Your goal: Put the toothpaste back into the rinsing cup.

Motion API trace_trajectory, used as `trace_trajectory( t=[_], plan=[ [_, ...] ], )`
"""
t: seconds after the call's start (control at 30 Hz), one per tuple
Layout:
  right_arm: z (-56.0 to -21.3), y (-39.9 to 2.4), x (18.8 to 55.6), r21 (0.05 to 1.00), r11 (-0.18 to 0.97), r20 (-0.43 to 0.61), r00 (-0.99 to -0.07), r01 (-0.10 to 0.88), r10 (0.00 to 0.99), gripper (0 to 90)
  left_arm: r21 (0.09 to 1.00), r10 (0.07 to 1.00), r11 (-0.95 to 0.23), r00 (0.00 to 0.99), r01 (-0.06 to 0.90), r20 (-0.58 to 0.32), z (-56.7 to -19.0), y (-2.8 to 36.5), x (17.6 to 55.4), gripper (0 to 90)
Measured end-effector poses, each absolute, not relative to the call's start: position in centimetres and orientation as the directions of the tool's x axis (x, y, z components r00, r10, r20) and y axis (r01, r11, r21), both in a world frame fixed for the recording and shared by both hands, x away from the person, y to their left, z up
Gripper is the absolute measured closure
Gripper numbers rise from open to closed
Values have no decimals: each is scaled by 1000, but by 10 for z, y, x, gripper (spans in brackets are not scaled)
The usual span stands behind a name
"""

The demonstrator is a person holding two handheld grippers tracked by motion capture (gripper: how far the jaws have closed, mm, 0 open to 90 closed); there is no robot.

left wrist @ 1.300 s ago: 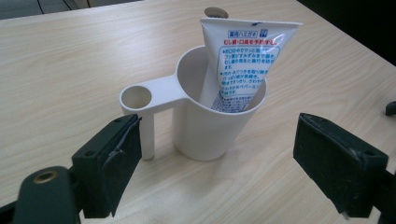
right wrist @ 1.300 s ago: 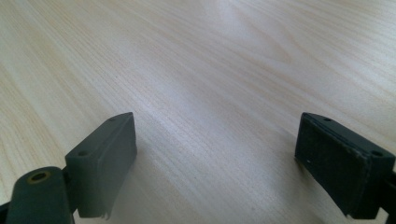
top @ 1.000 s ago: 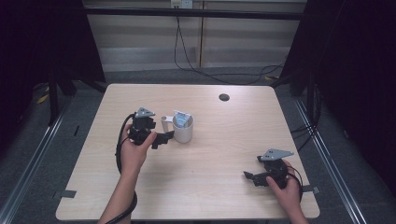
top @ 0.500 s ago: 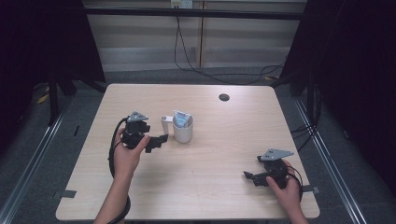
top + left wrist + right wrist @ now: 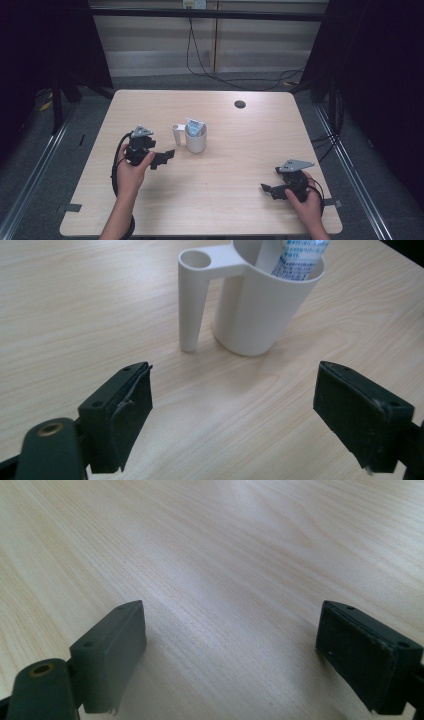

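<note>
just ahead of the left tongs (image 5: 167,156), on the pale wood-grain bench (image 5: 240,150), stands a white plastic cup with a hollow tube-shaped handle (image 5: 192,138). it is upright, and a white tube with blue print (image 5: 195,128) leans inside it, its top rising above the rim. in the left gripper view the cup (image 5: 255,305) sits beyond the gap between the two black jaws, a little toward the right jaw, with the handle tube on the side nearer the left jaw; the printed tube (image 5: 300,255) pokes out at the upper edge. the left tongs (image 5: 232,410) are released, jaws spread wide and holding nothing, apart from the cup. a person's left hand (image 5: 131,167) grips them, with a black cable looping beside the wrist.

well apart from the cup, toward the near right corner of the bench, the right tongs (image 5: 267,189) are held low by the person's right hand (image 5: 305,197), jaws pointing toward the left tongs' side. in the right gripper view the right tongs (image 5: 230,655) are also released, jaws wide, with bare bench (image 5: 225,555) between and beyond them.

far beyond both tongs, a small round dark hole (image 5: 240,104) lies near the far edge of the bench.
</note>
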State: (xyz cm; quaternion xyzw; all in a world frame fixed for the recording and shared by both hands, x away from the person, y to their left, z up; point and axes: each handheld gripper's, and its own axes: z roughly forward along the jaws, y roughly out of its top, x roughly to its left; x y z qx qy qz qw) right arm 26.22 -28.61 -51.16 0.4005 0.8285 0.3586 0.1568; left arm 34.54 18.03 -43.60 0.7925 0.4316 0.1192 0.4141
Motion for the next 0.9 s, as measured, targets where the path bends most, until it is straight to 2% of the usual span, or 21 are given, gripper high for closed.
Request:
trace_trajectory(
  t=[0.9],
  plan=[
    [-512, -286, 262, 720, 420, 30, -629, 553, 777, 122, 729, 806, -270, 562, 629, -186, -479, 211, 327, 160]
  ],
)
